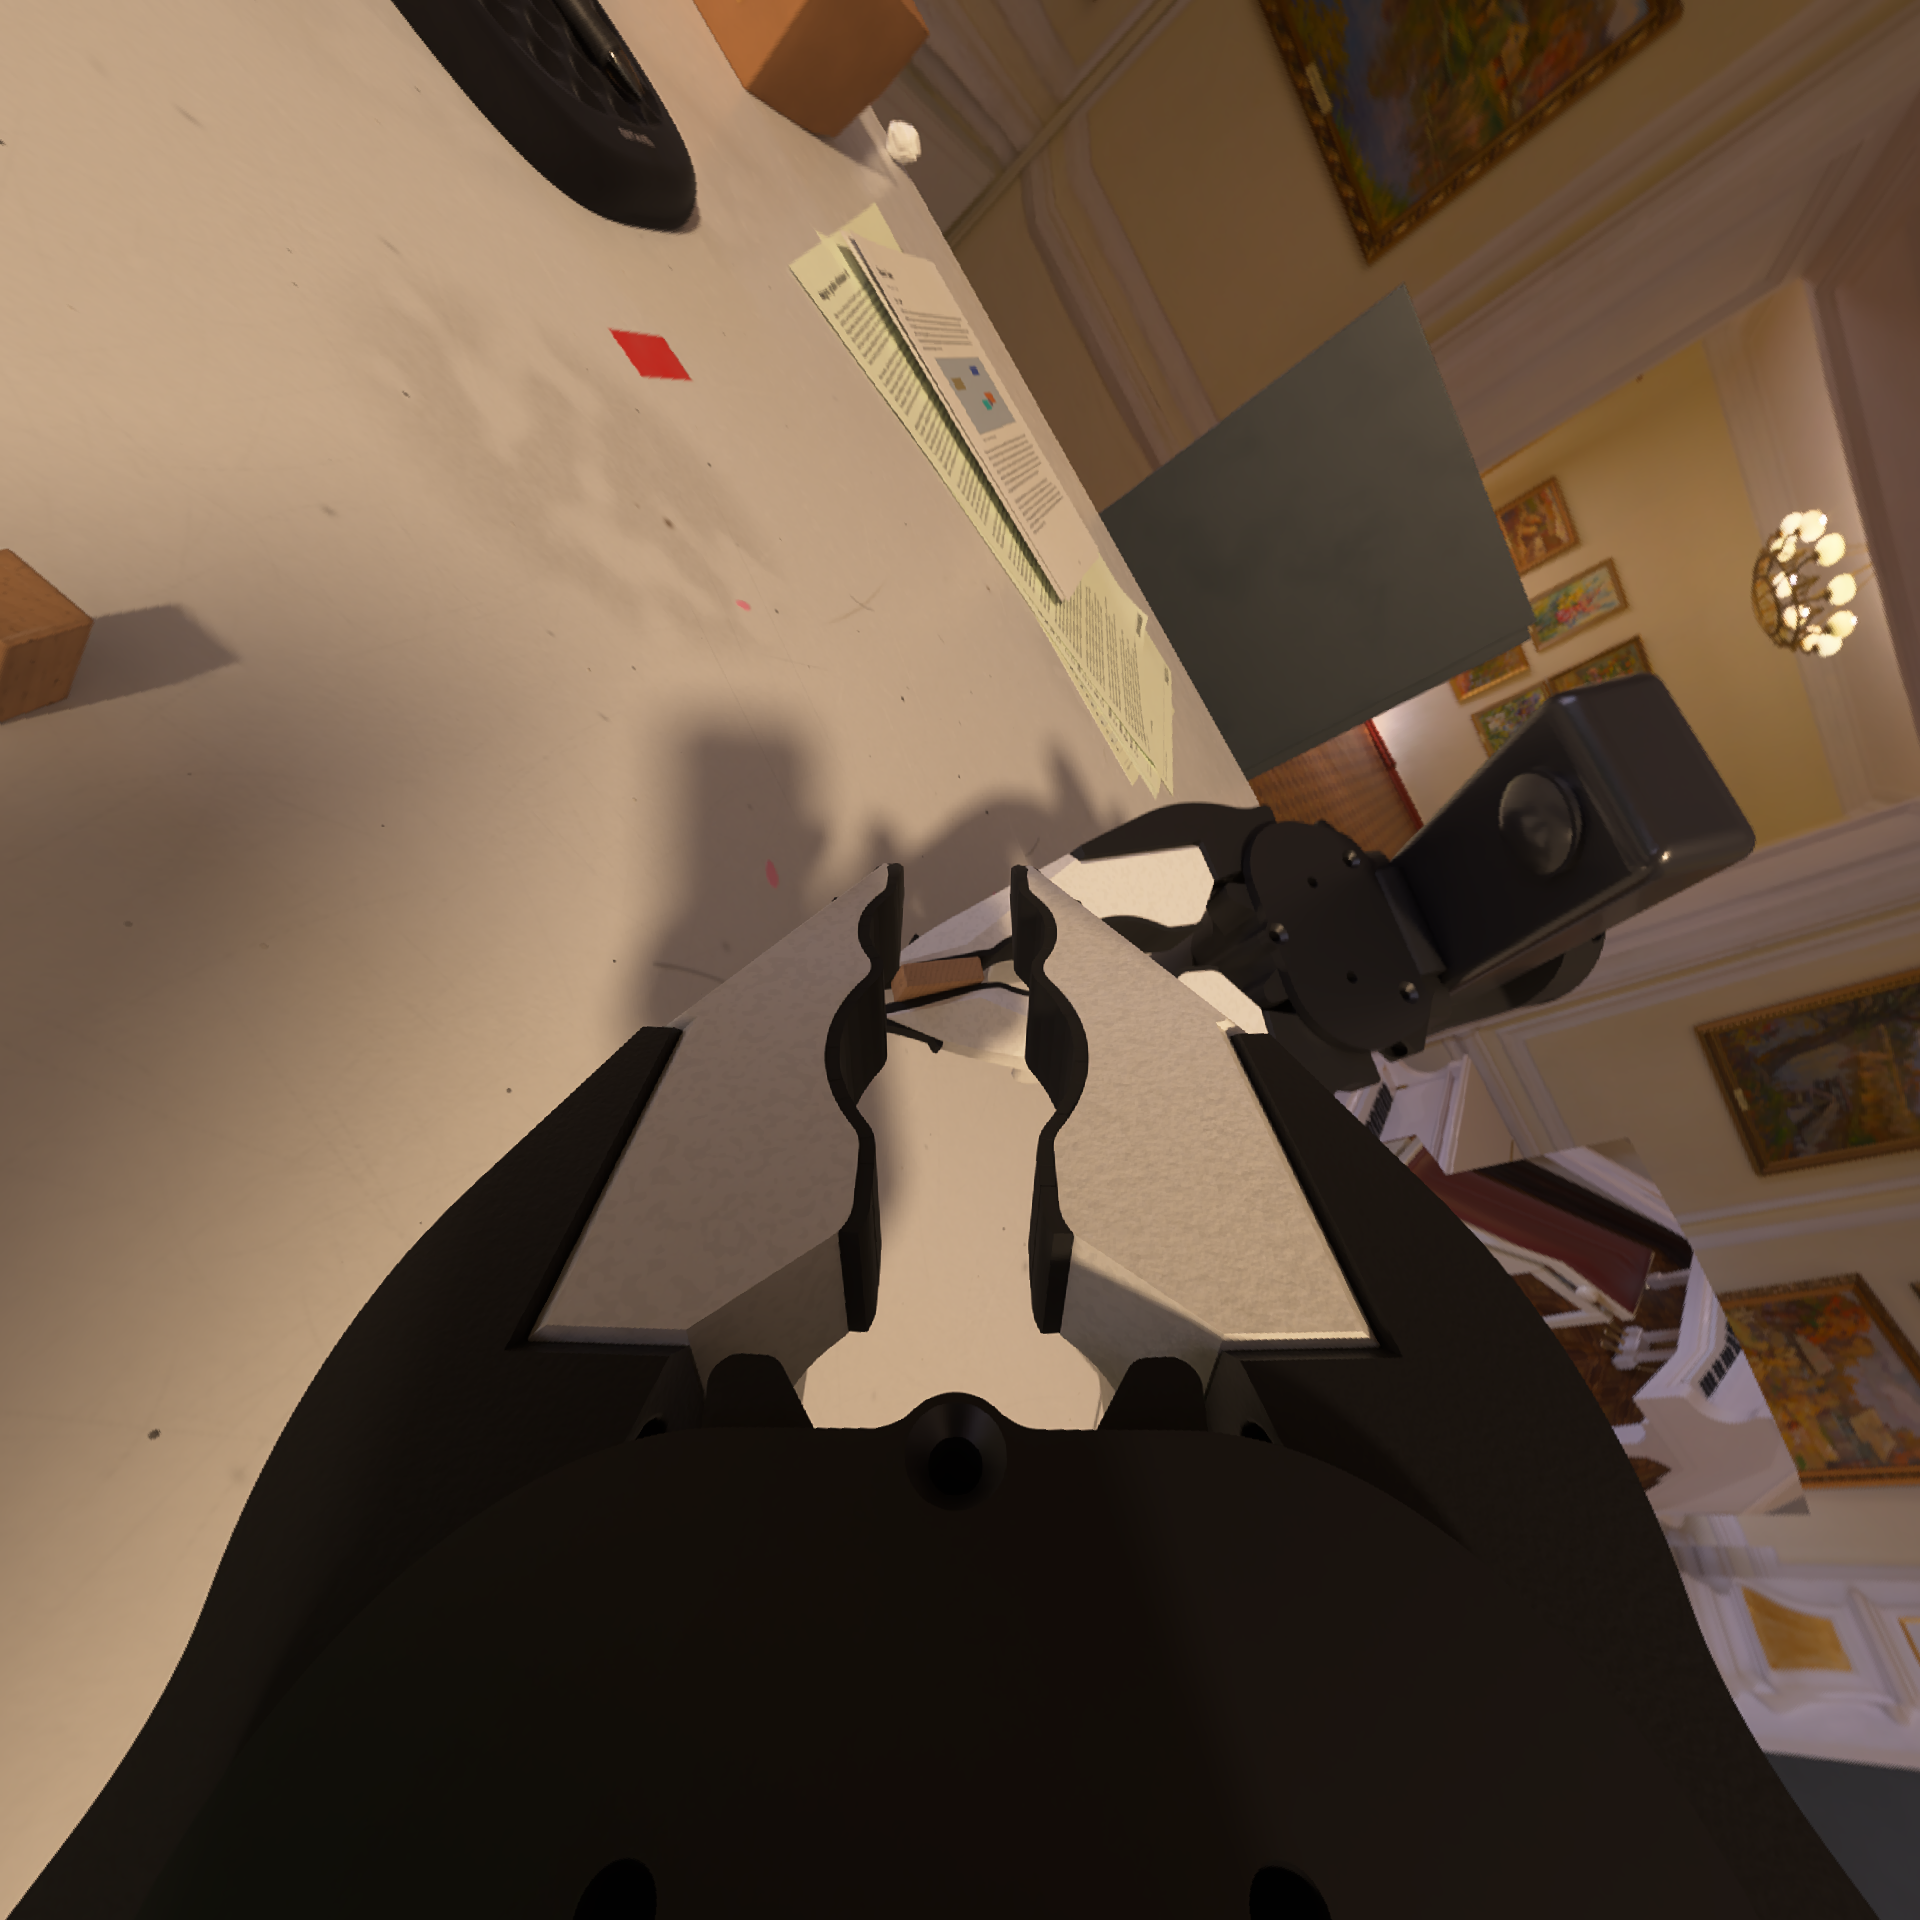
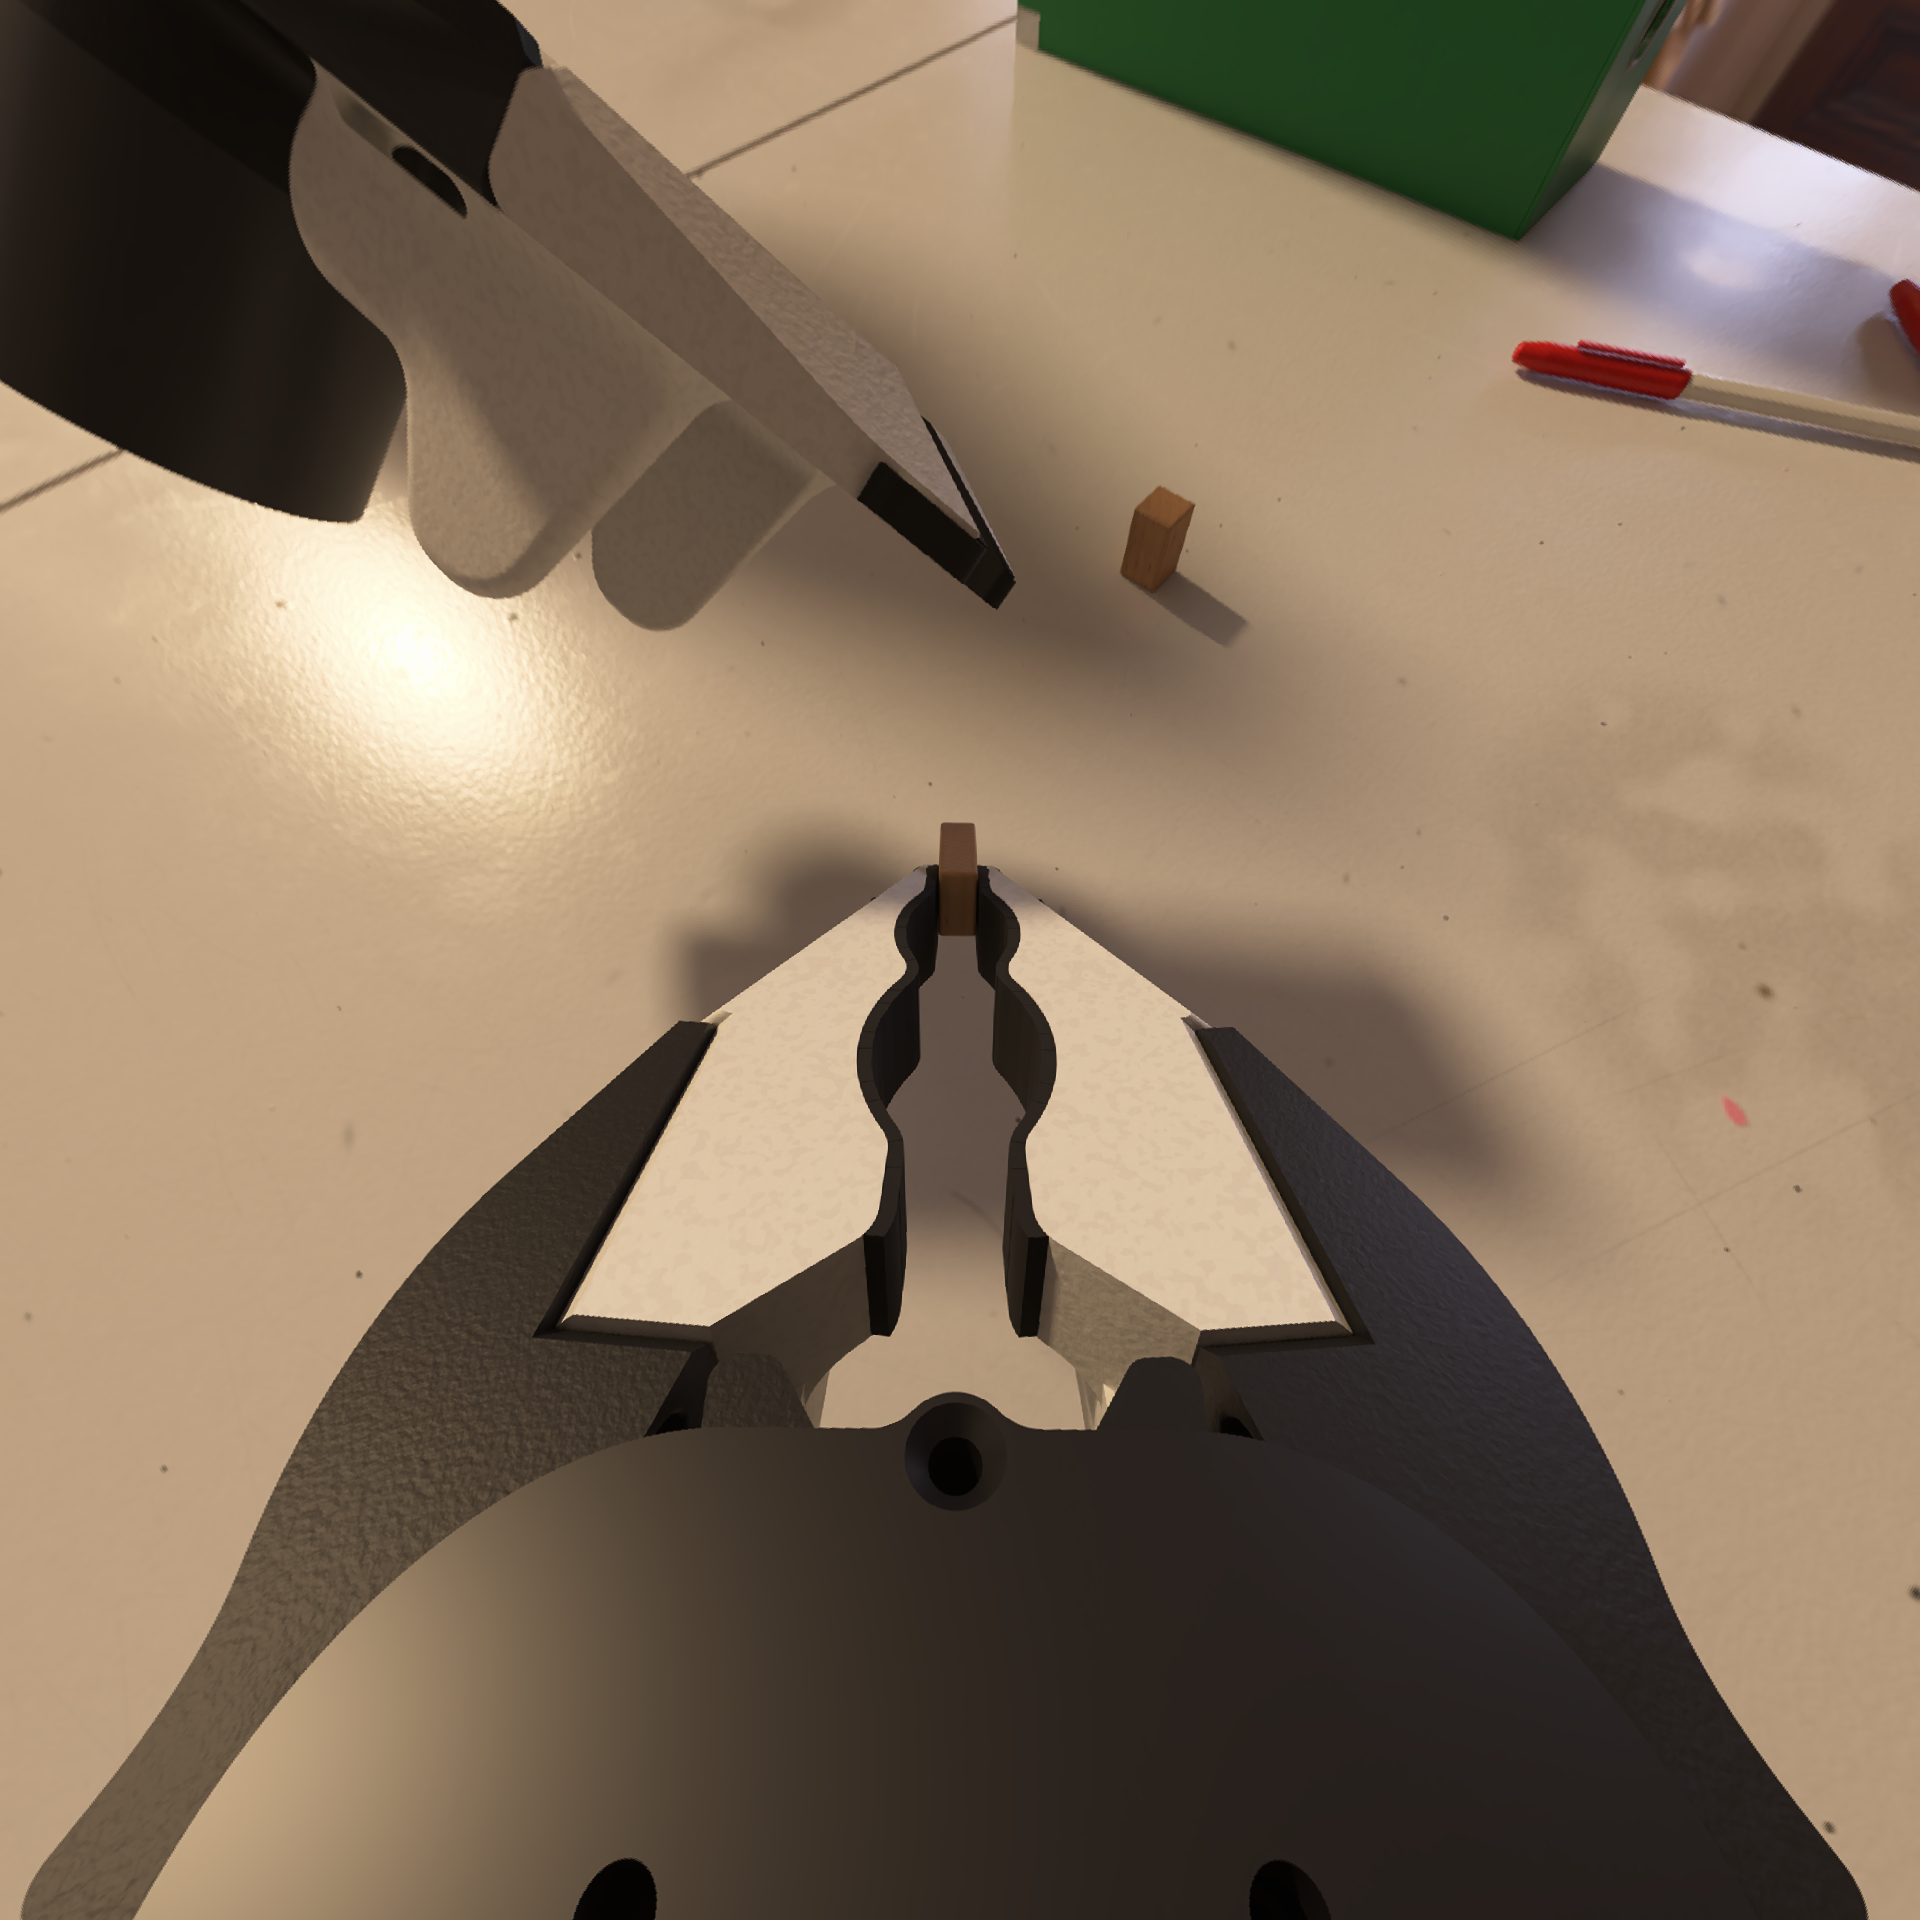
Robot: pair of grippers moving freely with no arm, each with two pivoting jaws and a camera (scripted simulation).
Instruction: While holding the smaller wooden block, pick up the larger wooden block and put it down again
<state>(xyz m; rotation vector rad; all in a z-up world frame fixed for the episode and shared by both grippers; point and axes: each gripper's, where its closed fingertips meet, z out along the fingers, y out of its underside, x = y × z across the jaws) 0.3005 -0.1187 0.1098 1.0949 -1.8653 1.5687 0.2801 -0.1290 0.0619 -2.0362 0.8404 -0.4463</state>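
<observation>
My right gripper is shut on the smaller wooden block, which sticks out past its fingertips a little above the table. The larger wooden block stands upright on the table beyond it. My left gripper comes in from the upper left, its tips a short way left of that block. In the left wrist view my left gripper is open and empty. Through its gap I see my right gripper holding the smaller block. The larger block is cut off at the left edge.
A green box and a red-capped pen lie at the far right. In the left wrist view there are a black flat device, a cardboard box, a crumpled paper ball, printed sheets at the table edge and a red patch.
</observation>
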